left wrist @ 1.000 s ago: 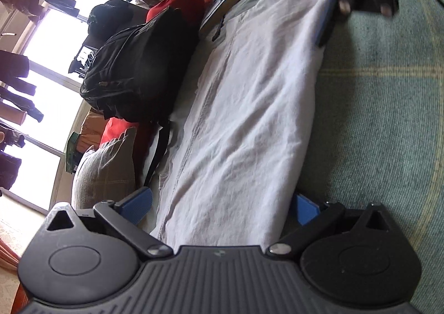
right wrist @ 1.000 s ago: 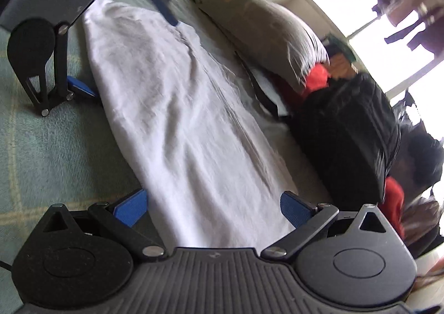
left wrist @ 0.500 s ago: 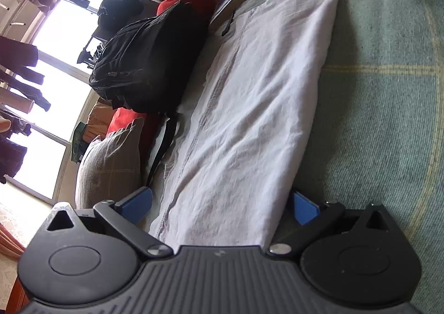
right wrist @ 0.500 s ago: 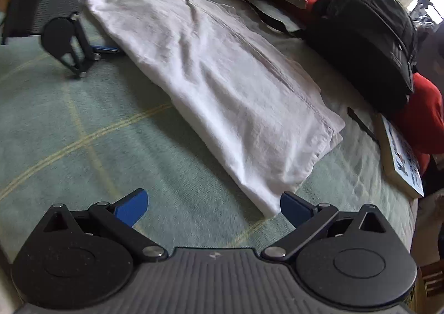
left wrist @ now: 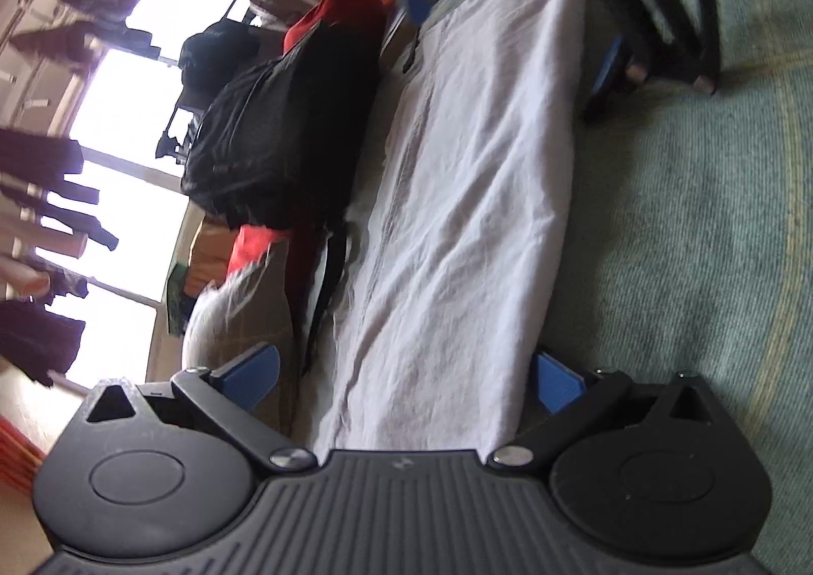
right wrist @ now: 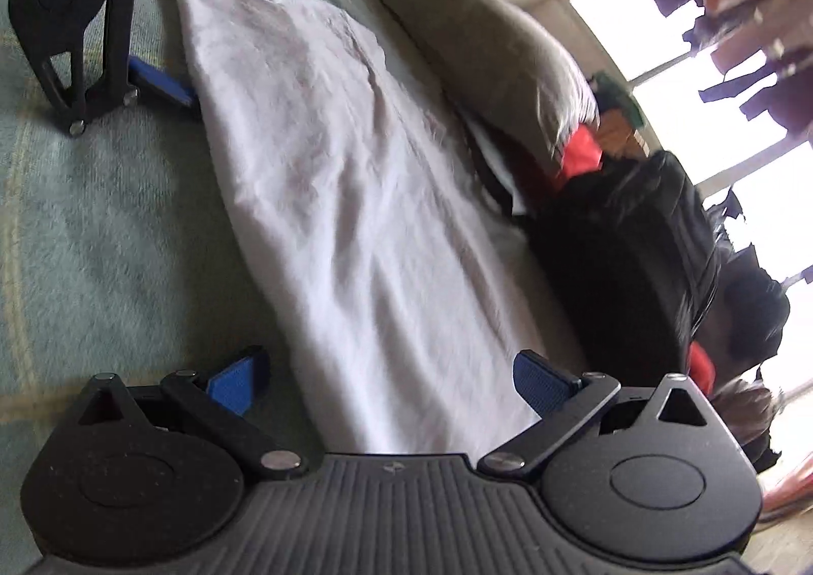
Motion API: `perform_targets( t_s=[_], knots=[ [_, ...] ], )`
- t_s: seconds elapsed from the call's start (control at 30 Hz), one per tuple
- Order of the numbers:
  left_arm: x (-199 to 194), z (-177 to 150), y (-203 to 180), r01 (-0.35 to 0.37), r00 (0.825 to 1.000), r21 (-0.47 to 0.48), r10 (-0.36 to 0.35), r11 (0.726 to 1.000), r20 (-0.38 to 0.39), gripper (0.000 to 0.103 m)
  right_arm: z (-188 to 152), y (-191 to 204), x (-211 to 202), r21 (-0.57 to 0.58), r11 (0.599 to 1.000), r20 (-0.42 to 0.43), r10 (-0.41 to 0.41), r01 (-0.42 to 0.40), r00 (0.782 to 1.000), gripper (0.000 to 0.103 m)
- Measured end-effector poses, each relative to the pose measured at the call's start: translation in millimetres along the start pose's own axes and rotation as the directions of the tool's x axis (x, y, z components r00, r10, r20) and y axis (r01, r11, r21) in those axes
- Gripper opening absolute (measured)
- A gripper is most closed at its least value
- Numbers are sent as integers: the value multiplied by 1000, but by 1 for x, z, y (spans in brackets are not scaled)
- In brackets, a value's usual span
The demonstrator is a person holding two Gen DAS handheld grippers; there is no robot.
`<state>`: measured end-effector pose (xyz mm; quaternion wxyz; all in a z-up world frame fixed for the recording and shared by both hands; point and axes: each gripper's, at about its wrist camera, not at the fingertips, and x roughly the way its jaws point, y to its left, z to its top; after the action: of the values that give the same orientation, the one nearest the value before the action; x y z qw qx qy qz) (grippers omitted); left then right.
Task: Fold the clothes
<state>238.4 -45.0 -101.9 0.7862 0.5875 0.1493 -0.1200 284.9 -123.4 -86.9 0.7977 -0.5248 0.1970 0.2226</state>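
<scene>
A white garment lies folded into a long strip on the green bedspread. My left gripper is open and straddles the near end of the strip, one blue pad on each side. At the far end my right gripper is open too, with its fingers on either side of the cloth. In the right wrist view the same garment runs away from my right gripper toward my left gripper. Neither gripper holds the cloth.
A black backpack and a grey pillow lie along the garment's window side, with red fabric behind them. In the right wrist view the pillow and backpack sit right of the strip. Bare bedspread spreads to the other side.
Half a second ago the right gripper was pulled back from the garment's end; it is now down over that end again. The left gripper has stayed at its end.
</scene>
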Motion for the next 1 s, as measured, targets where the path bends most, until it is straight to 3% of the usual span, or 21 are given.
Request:
perform_targets(
  t_s=[0.23,0.33,0.5,0.57,0.67,0.77,1.0],
  knots=[
    [8,-6,0,-41,999,76,42,996,-15,102,15,4,17,-67,996,25,-50,51,998,103],
    [12,-12,2,-60,998,108,63,992,-29,102,-4,-7,17,-68,994,-5,-81,81,997,103],
    [24,-43,18,-73,990,63,80,995,-115,103,-39,-33,26,-2,994,-97,-110,110,989,103],
    [26,-35,12,-91,989,96,101,991,-107,102,-39,-35,29,30,993,-109,-107,110,988,103],
    [28,-13,0,-128,988,150,139,980,-63,98,-23,-16,27,-52,988,-55,-145,142,988,102],
    [32,2,-6,-120,990,155,130,981,-52,92,-11,-3,25,-120,980,-11,-159,156,987,101],
    [42,-30,7,-145,982,205,167,968,-92,93,-40,-29,33,-93,979,-74,-189,182,979,101]
  ],
)
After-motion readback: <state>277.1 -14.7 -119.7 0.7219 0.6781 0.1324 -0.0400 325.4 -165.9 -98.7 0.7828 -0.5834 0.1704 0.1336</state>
